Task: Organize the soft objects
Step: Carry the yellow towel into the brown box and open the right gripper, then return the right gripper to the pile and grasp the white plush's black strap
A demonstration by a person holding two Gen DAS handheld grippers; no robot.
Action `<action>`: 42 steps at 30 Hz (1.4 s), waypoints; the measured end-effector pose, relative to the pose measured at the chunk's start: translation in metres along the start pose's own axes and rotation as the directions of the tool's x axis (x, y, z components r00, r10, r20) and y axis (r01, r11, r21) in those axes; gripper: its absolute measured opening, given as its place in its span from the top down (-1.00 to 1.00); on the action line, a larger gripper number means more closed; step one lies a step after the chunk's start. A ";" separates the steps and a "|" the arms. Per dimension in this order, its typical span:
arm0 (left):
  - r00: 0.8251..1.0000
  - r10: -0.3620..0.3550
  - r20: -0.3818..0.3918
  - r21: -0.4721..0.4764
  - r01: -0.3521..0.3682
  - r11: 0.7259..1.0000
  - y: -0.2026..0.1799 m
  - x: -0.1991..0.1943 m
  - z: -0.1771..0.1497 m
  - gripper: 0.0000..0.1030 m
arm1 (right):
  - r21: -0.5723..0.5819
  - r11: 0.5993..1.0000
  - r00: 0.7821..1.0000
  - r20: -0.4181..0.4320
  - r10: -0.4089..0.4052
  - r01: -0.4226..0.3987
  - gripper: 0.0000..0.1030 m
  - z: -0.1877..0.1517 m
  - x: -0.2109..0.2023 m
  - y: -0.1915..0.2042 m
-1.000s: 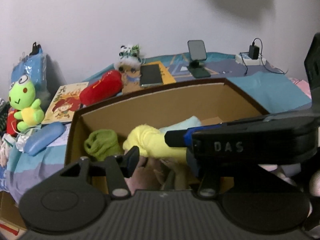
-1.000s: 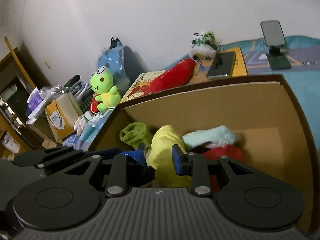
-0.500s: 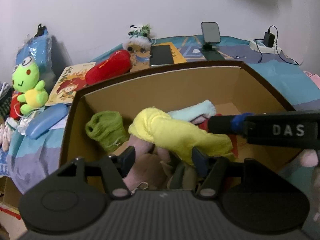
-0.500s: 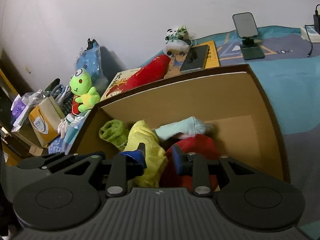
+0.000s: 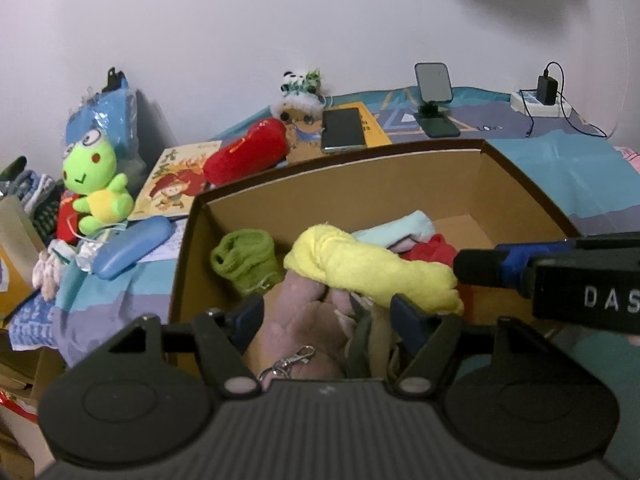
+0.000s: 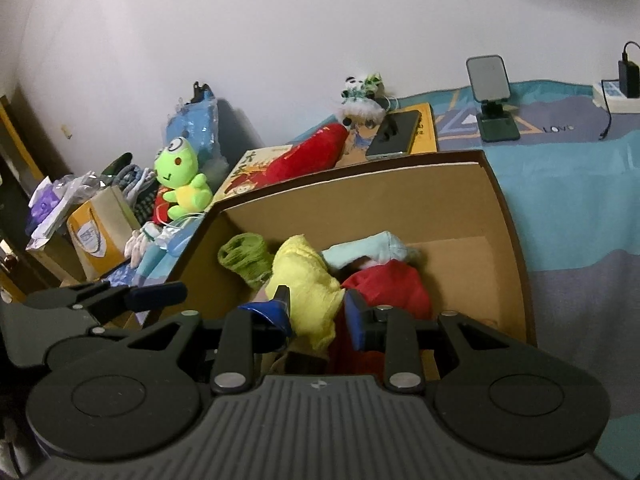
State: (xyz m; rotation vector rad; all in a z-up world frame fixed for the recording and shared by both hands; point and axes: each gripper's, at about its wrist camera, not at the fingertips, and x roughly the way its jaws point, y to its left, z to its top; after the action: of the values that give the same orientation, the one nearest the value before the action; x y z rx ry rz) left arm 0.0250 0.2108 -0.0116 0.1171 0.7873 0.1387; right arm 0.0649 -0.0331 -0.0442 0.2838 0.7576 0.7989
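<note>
A cardboard box (image 5: 352, 184) (image 6: 400, 200) holds soft things: a yellow towel (image 5: 372, 268) (image 6: 308, 284), a green sock (image 5: 244, 256) (image 6: 244, 256), a pale blue cloth (image 5: 400, 228) (image 6: 368, 248), a red cloth (image 6: 388, 284) and a pink plush (image 5: 304, 320). My left gripper (image 5: 326, 316) is open above the box's near side, over the pink plush. My right gripper (image 6: 316, 314) is open with the yellow towel's end hanging between its fingers; it also shows in the left wrist view (image 5: 560, 276).
Outside the box on the bed lie a green frog plush (image 5: 96, 184) (image 6: 182, 176), a red plush (image 5: 244, 152) (image 6: 308, 152), a picture book (image 5: 176, 180), a blue case (image 5: 128, 248), a panda toy (image 5: 300, 92), a phone (image 5: 344, 128), a phone stand (image 5: 434, 96) and a charger (image 5: 548, 92).
Both grippers have drawn back and up from the box. The right gripper's fingers have parted around the yellow towel, which now lies across the pile.
</note>
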 end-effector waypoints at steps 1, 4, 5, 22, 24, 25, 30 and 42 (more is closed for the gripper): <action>1.000 0.005 0.002 0.002 -0.005 1.000 -0.002 -0.004 0.000 -0.55 | -0.008 1.000 1.000 0.008 0.003 -0.003 0.76 -0.002 -0.004 0.001; 1.000 0.018 0.013 0.006 -0.018 1.000 -0.009 -0.014 -0.002 -0.64 | -0.040 0.999 0.999 0.041 -0.003 0.005 0.76 -0.007 -0.016 0.005; 1.000 0.019 0.016 0.009 -0.019 1.000 -0.012 -0.017 -0.003 -0.64 | -0.045 0.999 0.999 0.052 -0.005 0.007 0.76 -0.009 -0.020 0.005; 0.996 -0.087 -0.033 0.015 0.088 0.996 -0.076 -0.057 -0.024 -0.65 | 0.044 0.999 0.999 0.014 -0.030 0.029 0.70 -0.040 -0.069 -0.040; 0.991 -0.121 -0.049 0.032 0.123 0.992 -0.090 -0.057 -0.028 -0.65 | 0.056 0.997 0.999 0.001 -0.047 0.047 0.69 -0.045 -0.075 -0.051; 0.989 -0.139 -0.060 0.045 0.141 0.989 -0.098 -0.056 -0.030 -0.65 | 0.062 0.996 0.998 -0.004 -0.056 0.057 0.69 -0.048 -0.079 -0.056; 0.963 -0.245 -0.115 0.116 0.258 0.959 -0.143 -0.047 -0.037 -0.65 | 0.127 0.982 0.990 -0.025 -0.141 0.143 0.68 -0.062 -0.100 -0.093; 0.860 -0.489 -0.149 0.278 0.511 0.814 -0.259 -0.019 -0.021 -0.66 | 0.314 0.890 0.935 0.017 -0.354 0.331 0.68 -0.074 -0.165 -0.188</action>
State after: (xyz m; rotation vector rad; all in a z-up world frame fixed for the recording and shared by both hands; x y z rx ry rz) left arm 0.0180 -0.0466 -0.0534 0.1978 0.8833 -0.4913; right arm 0.0396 -0.2853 -0.1072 0.4415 0.8331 0.3306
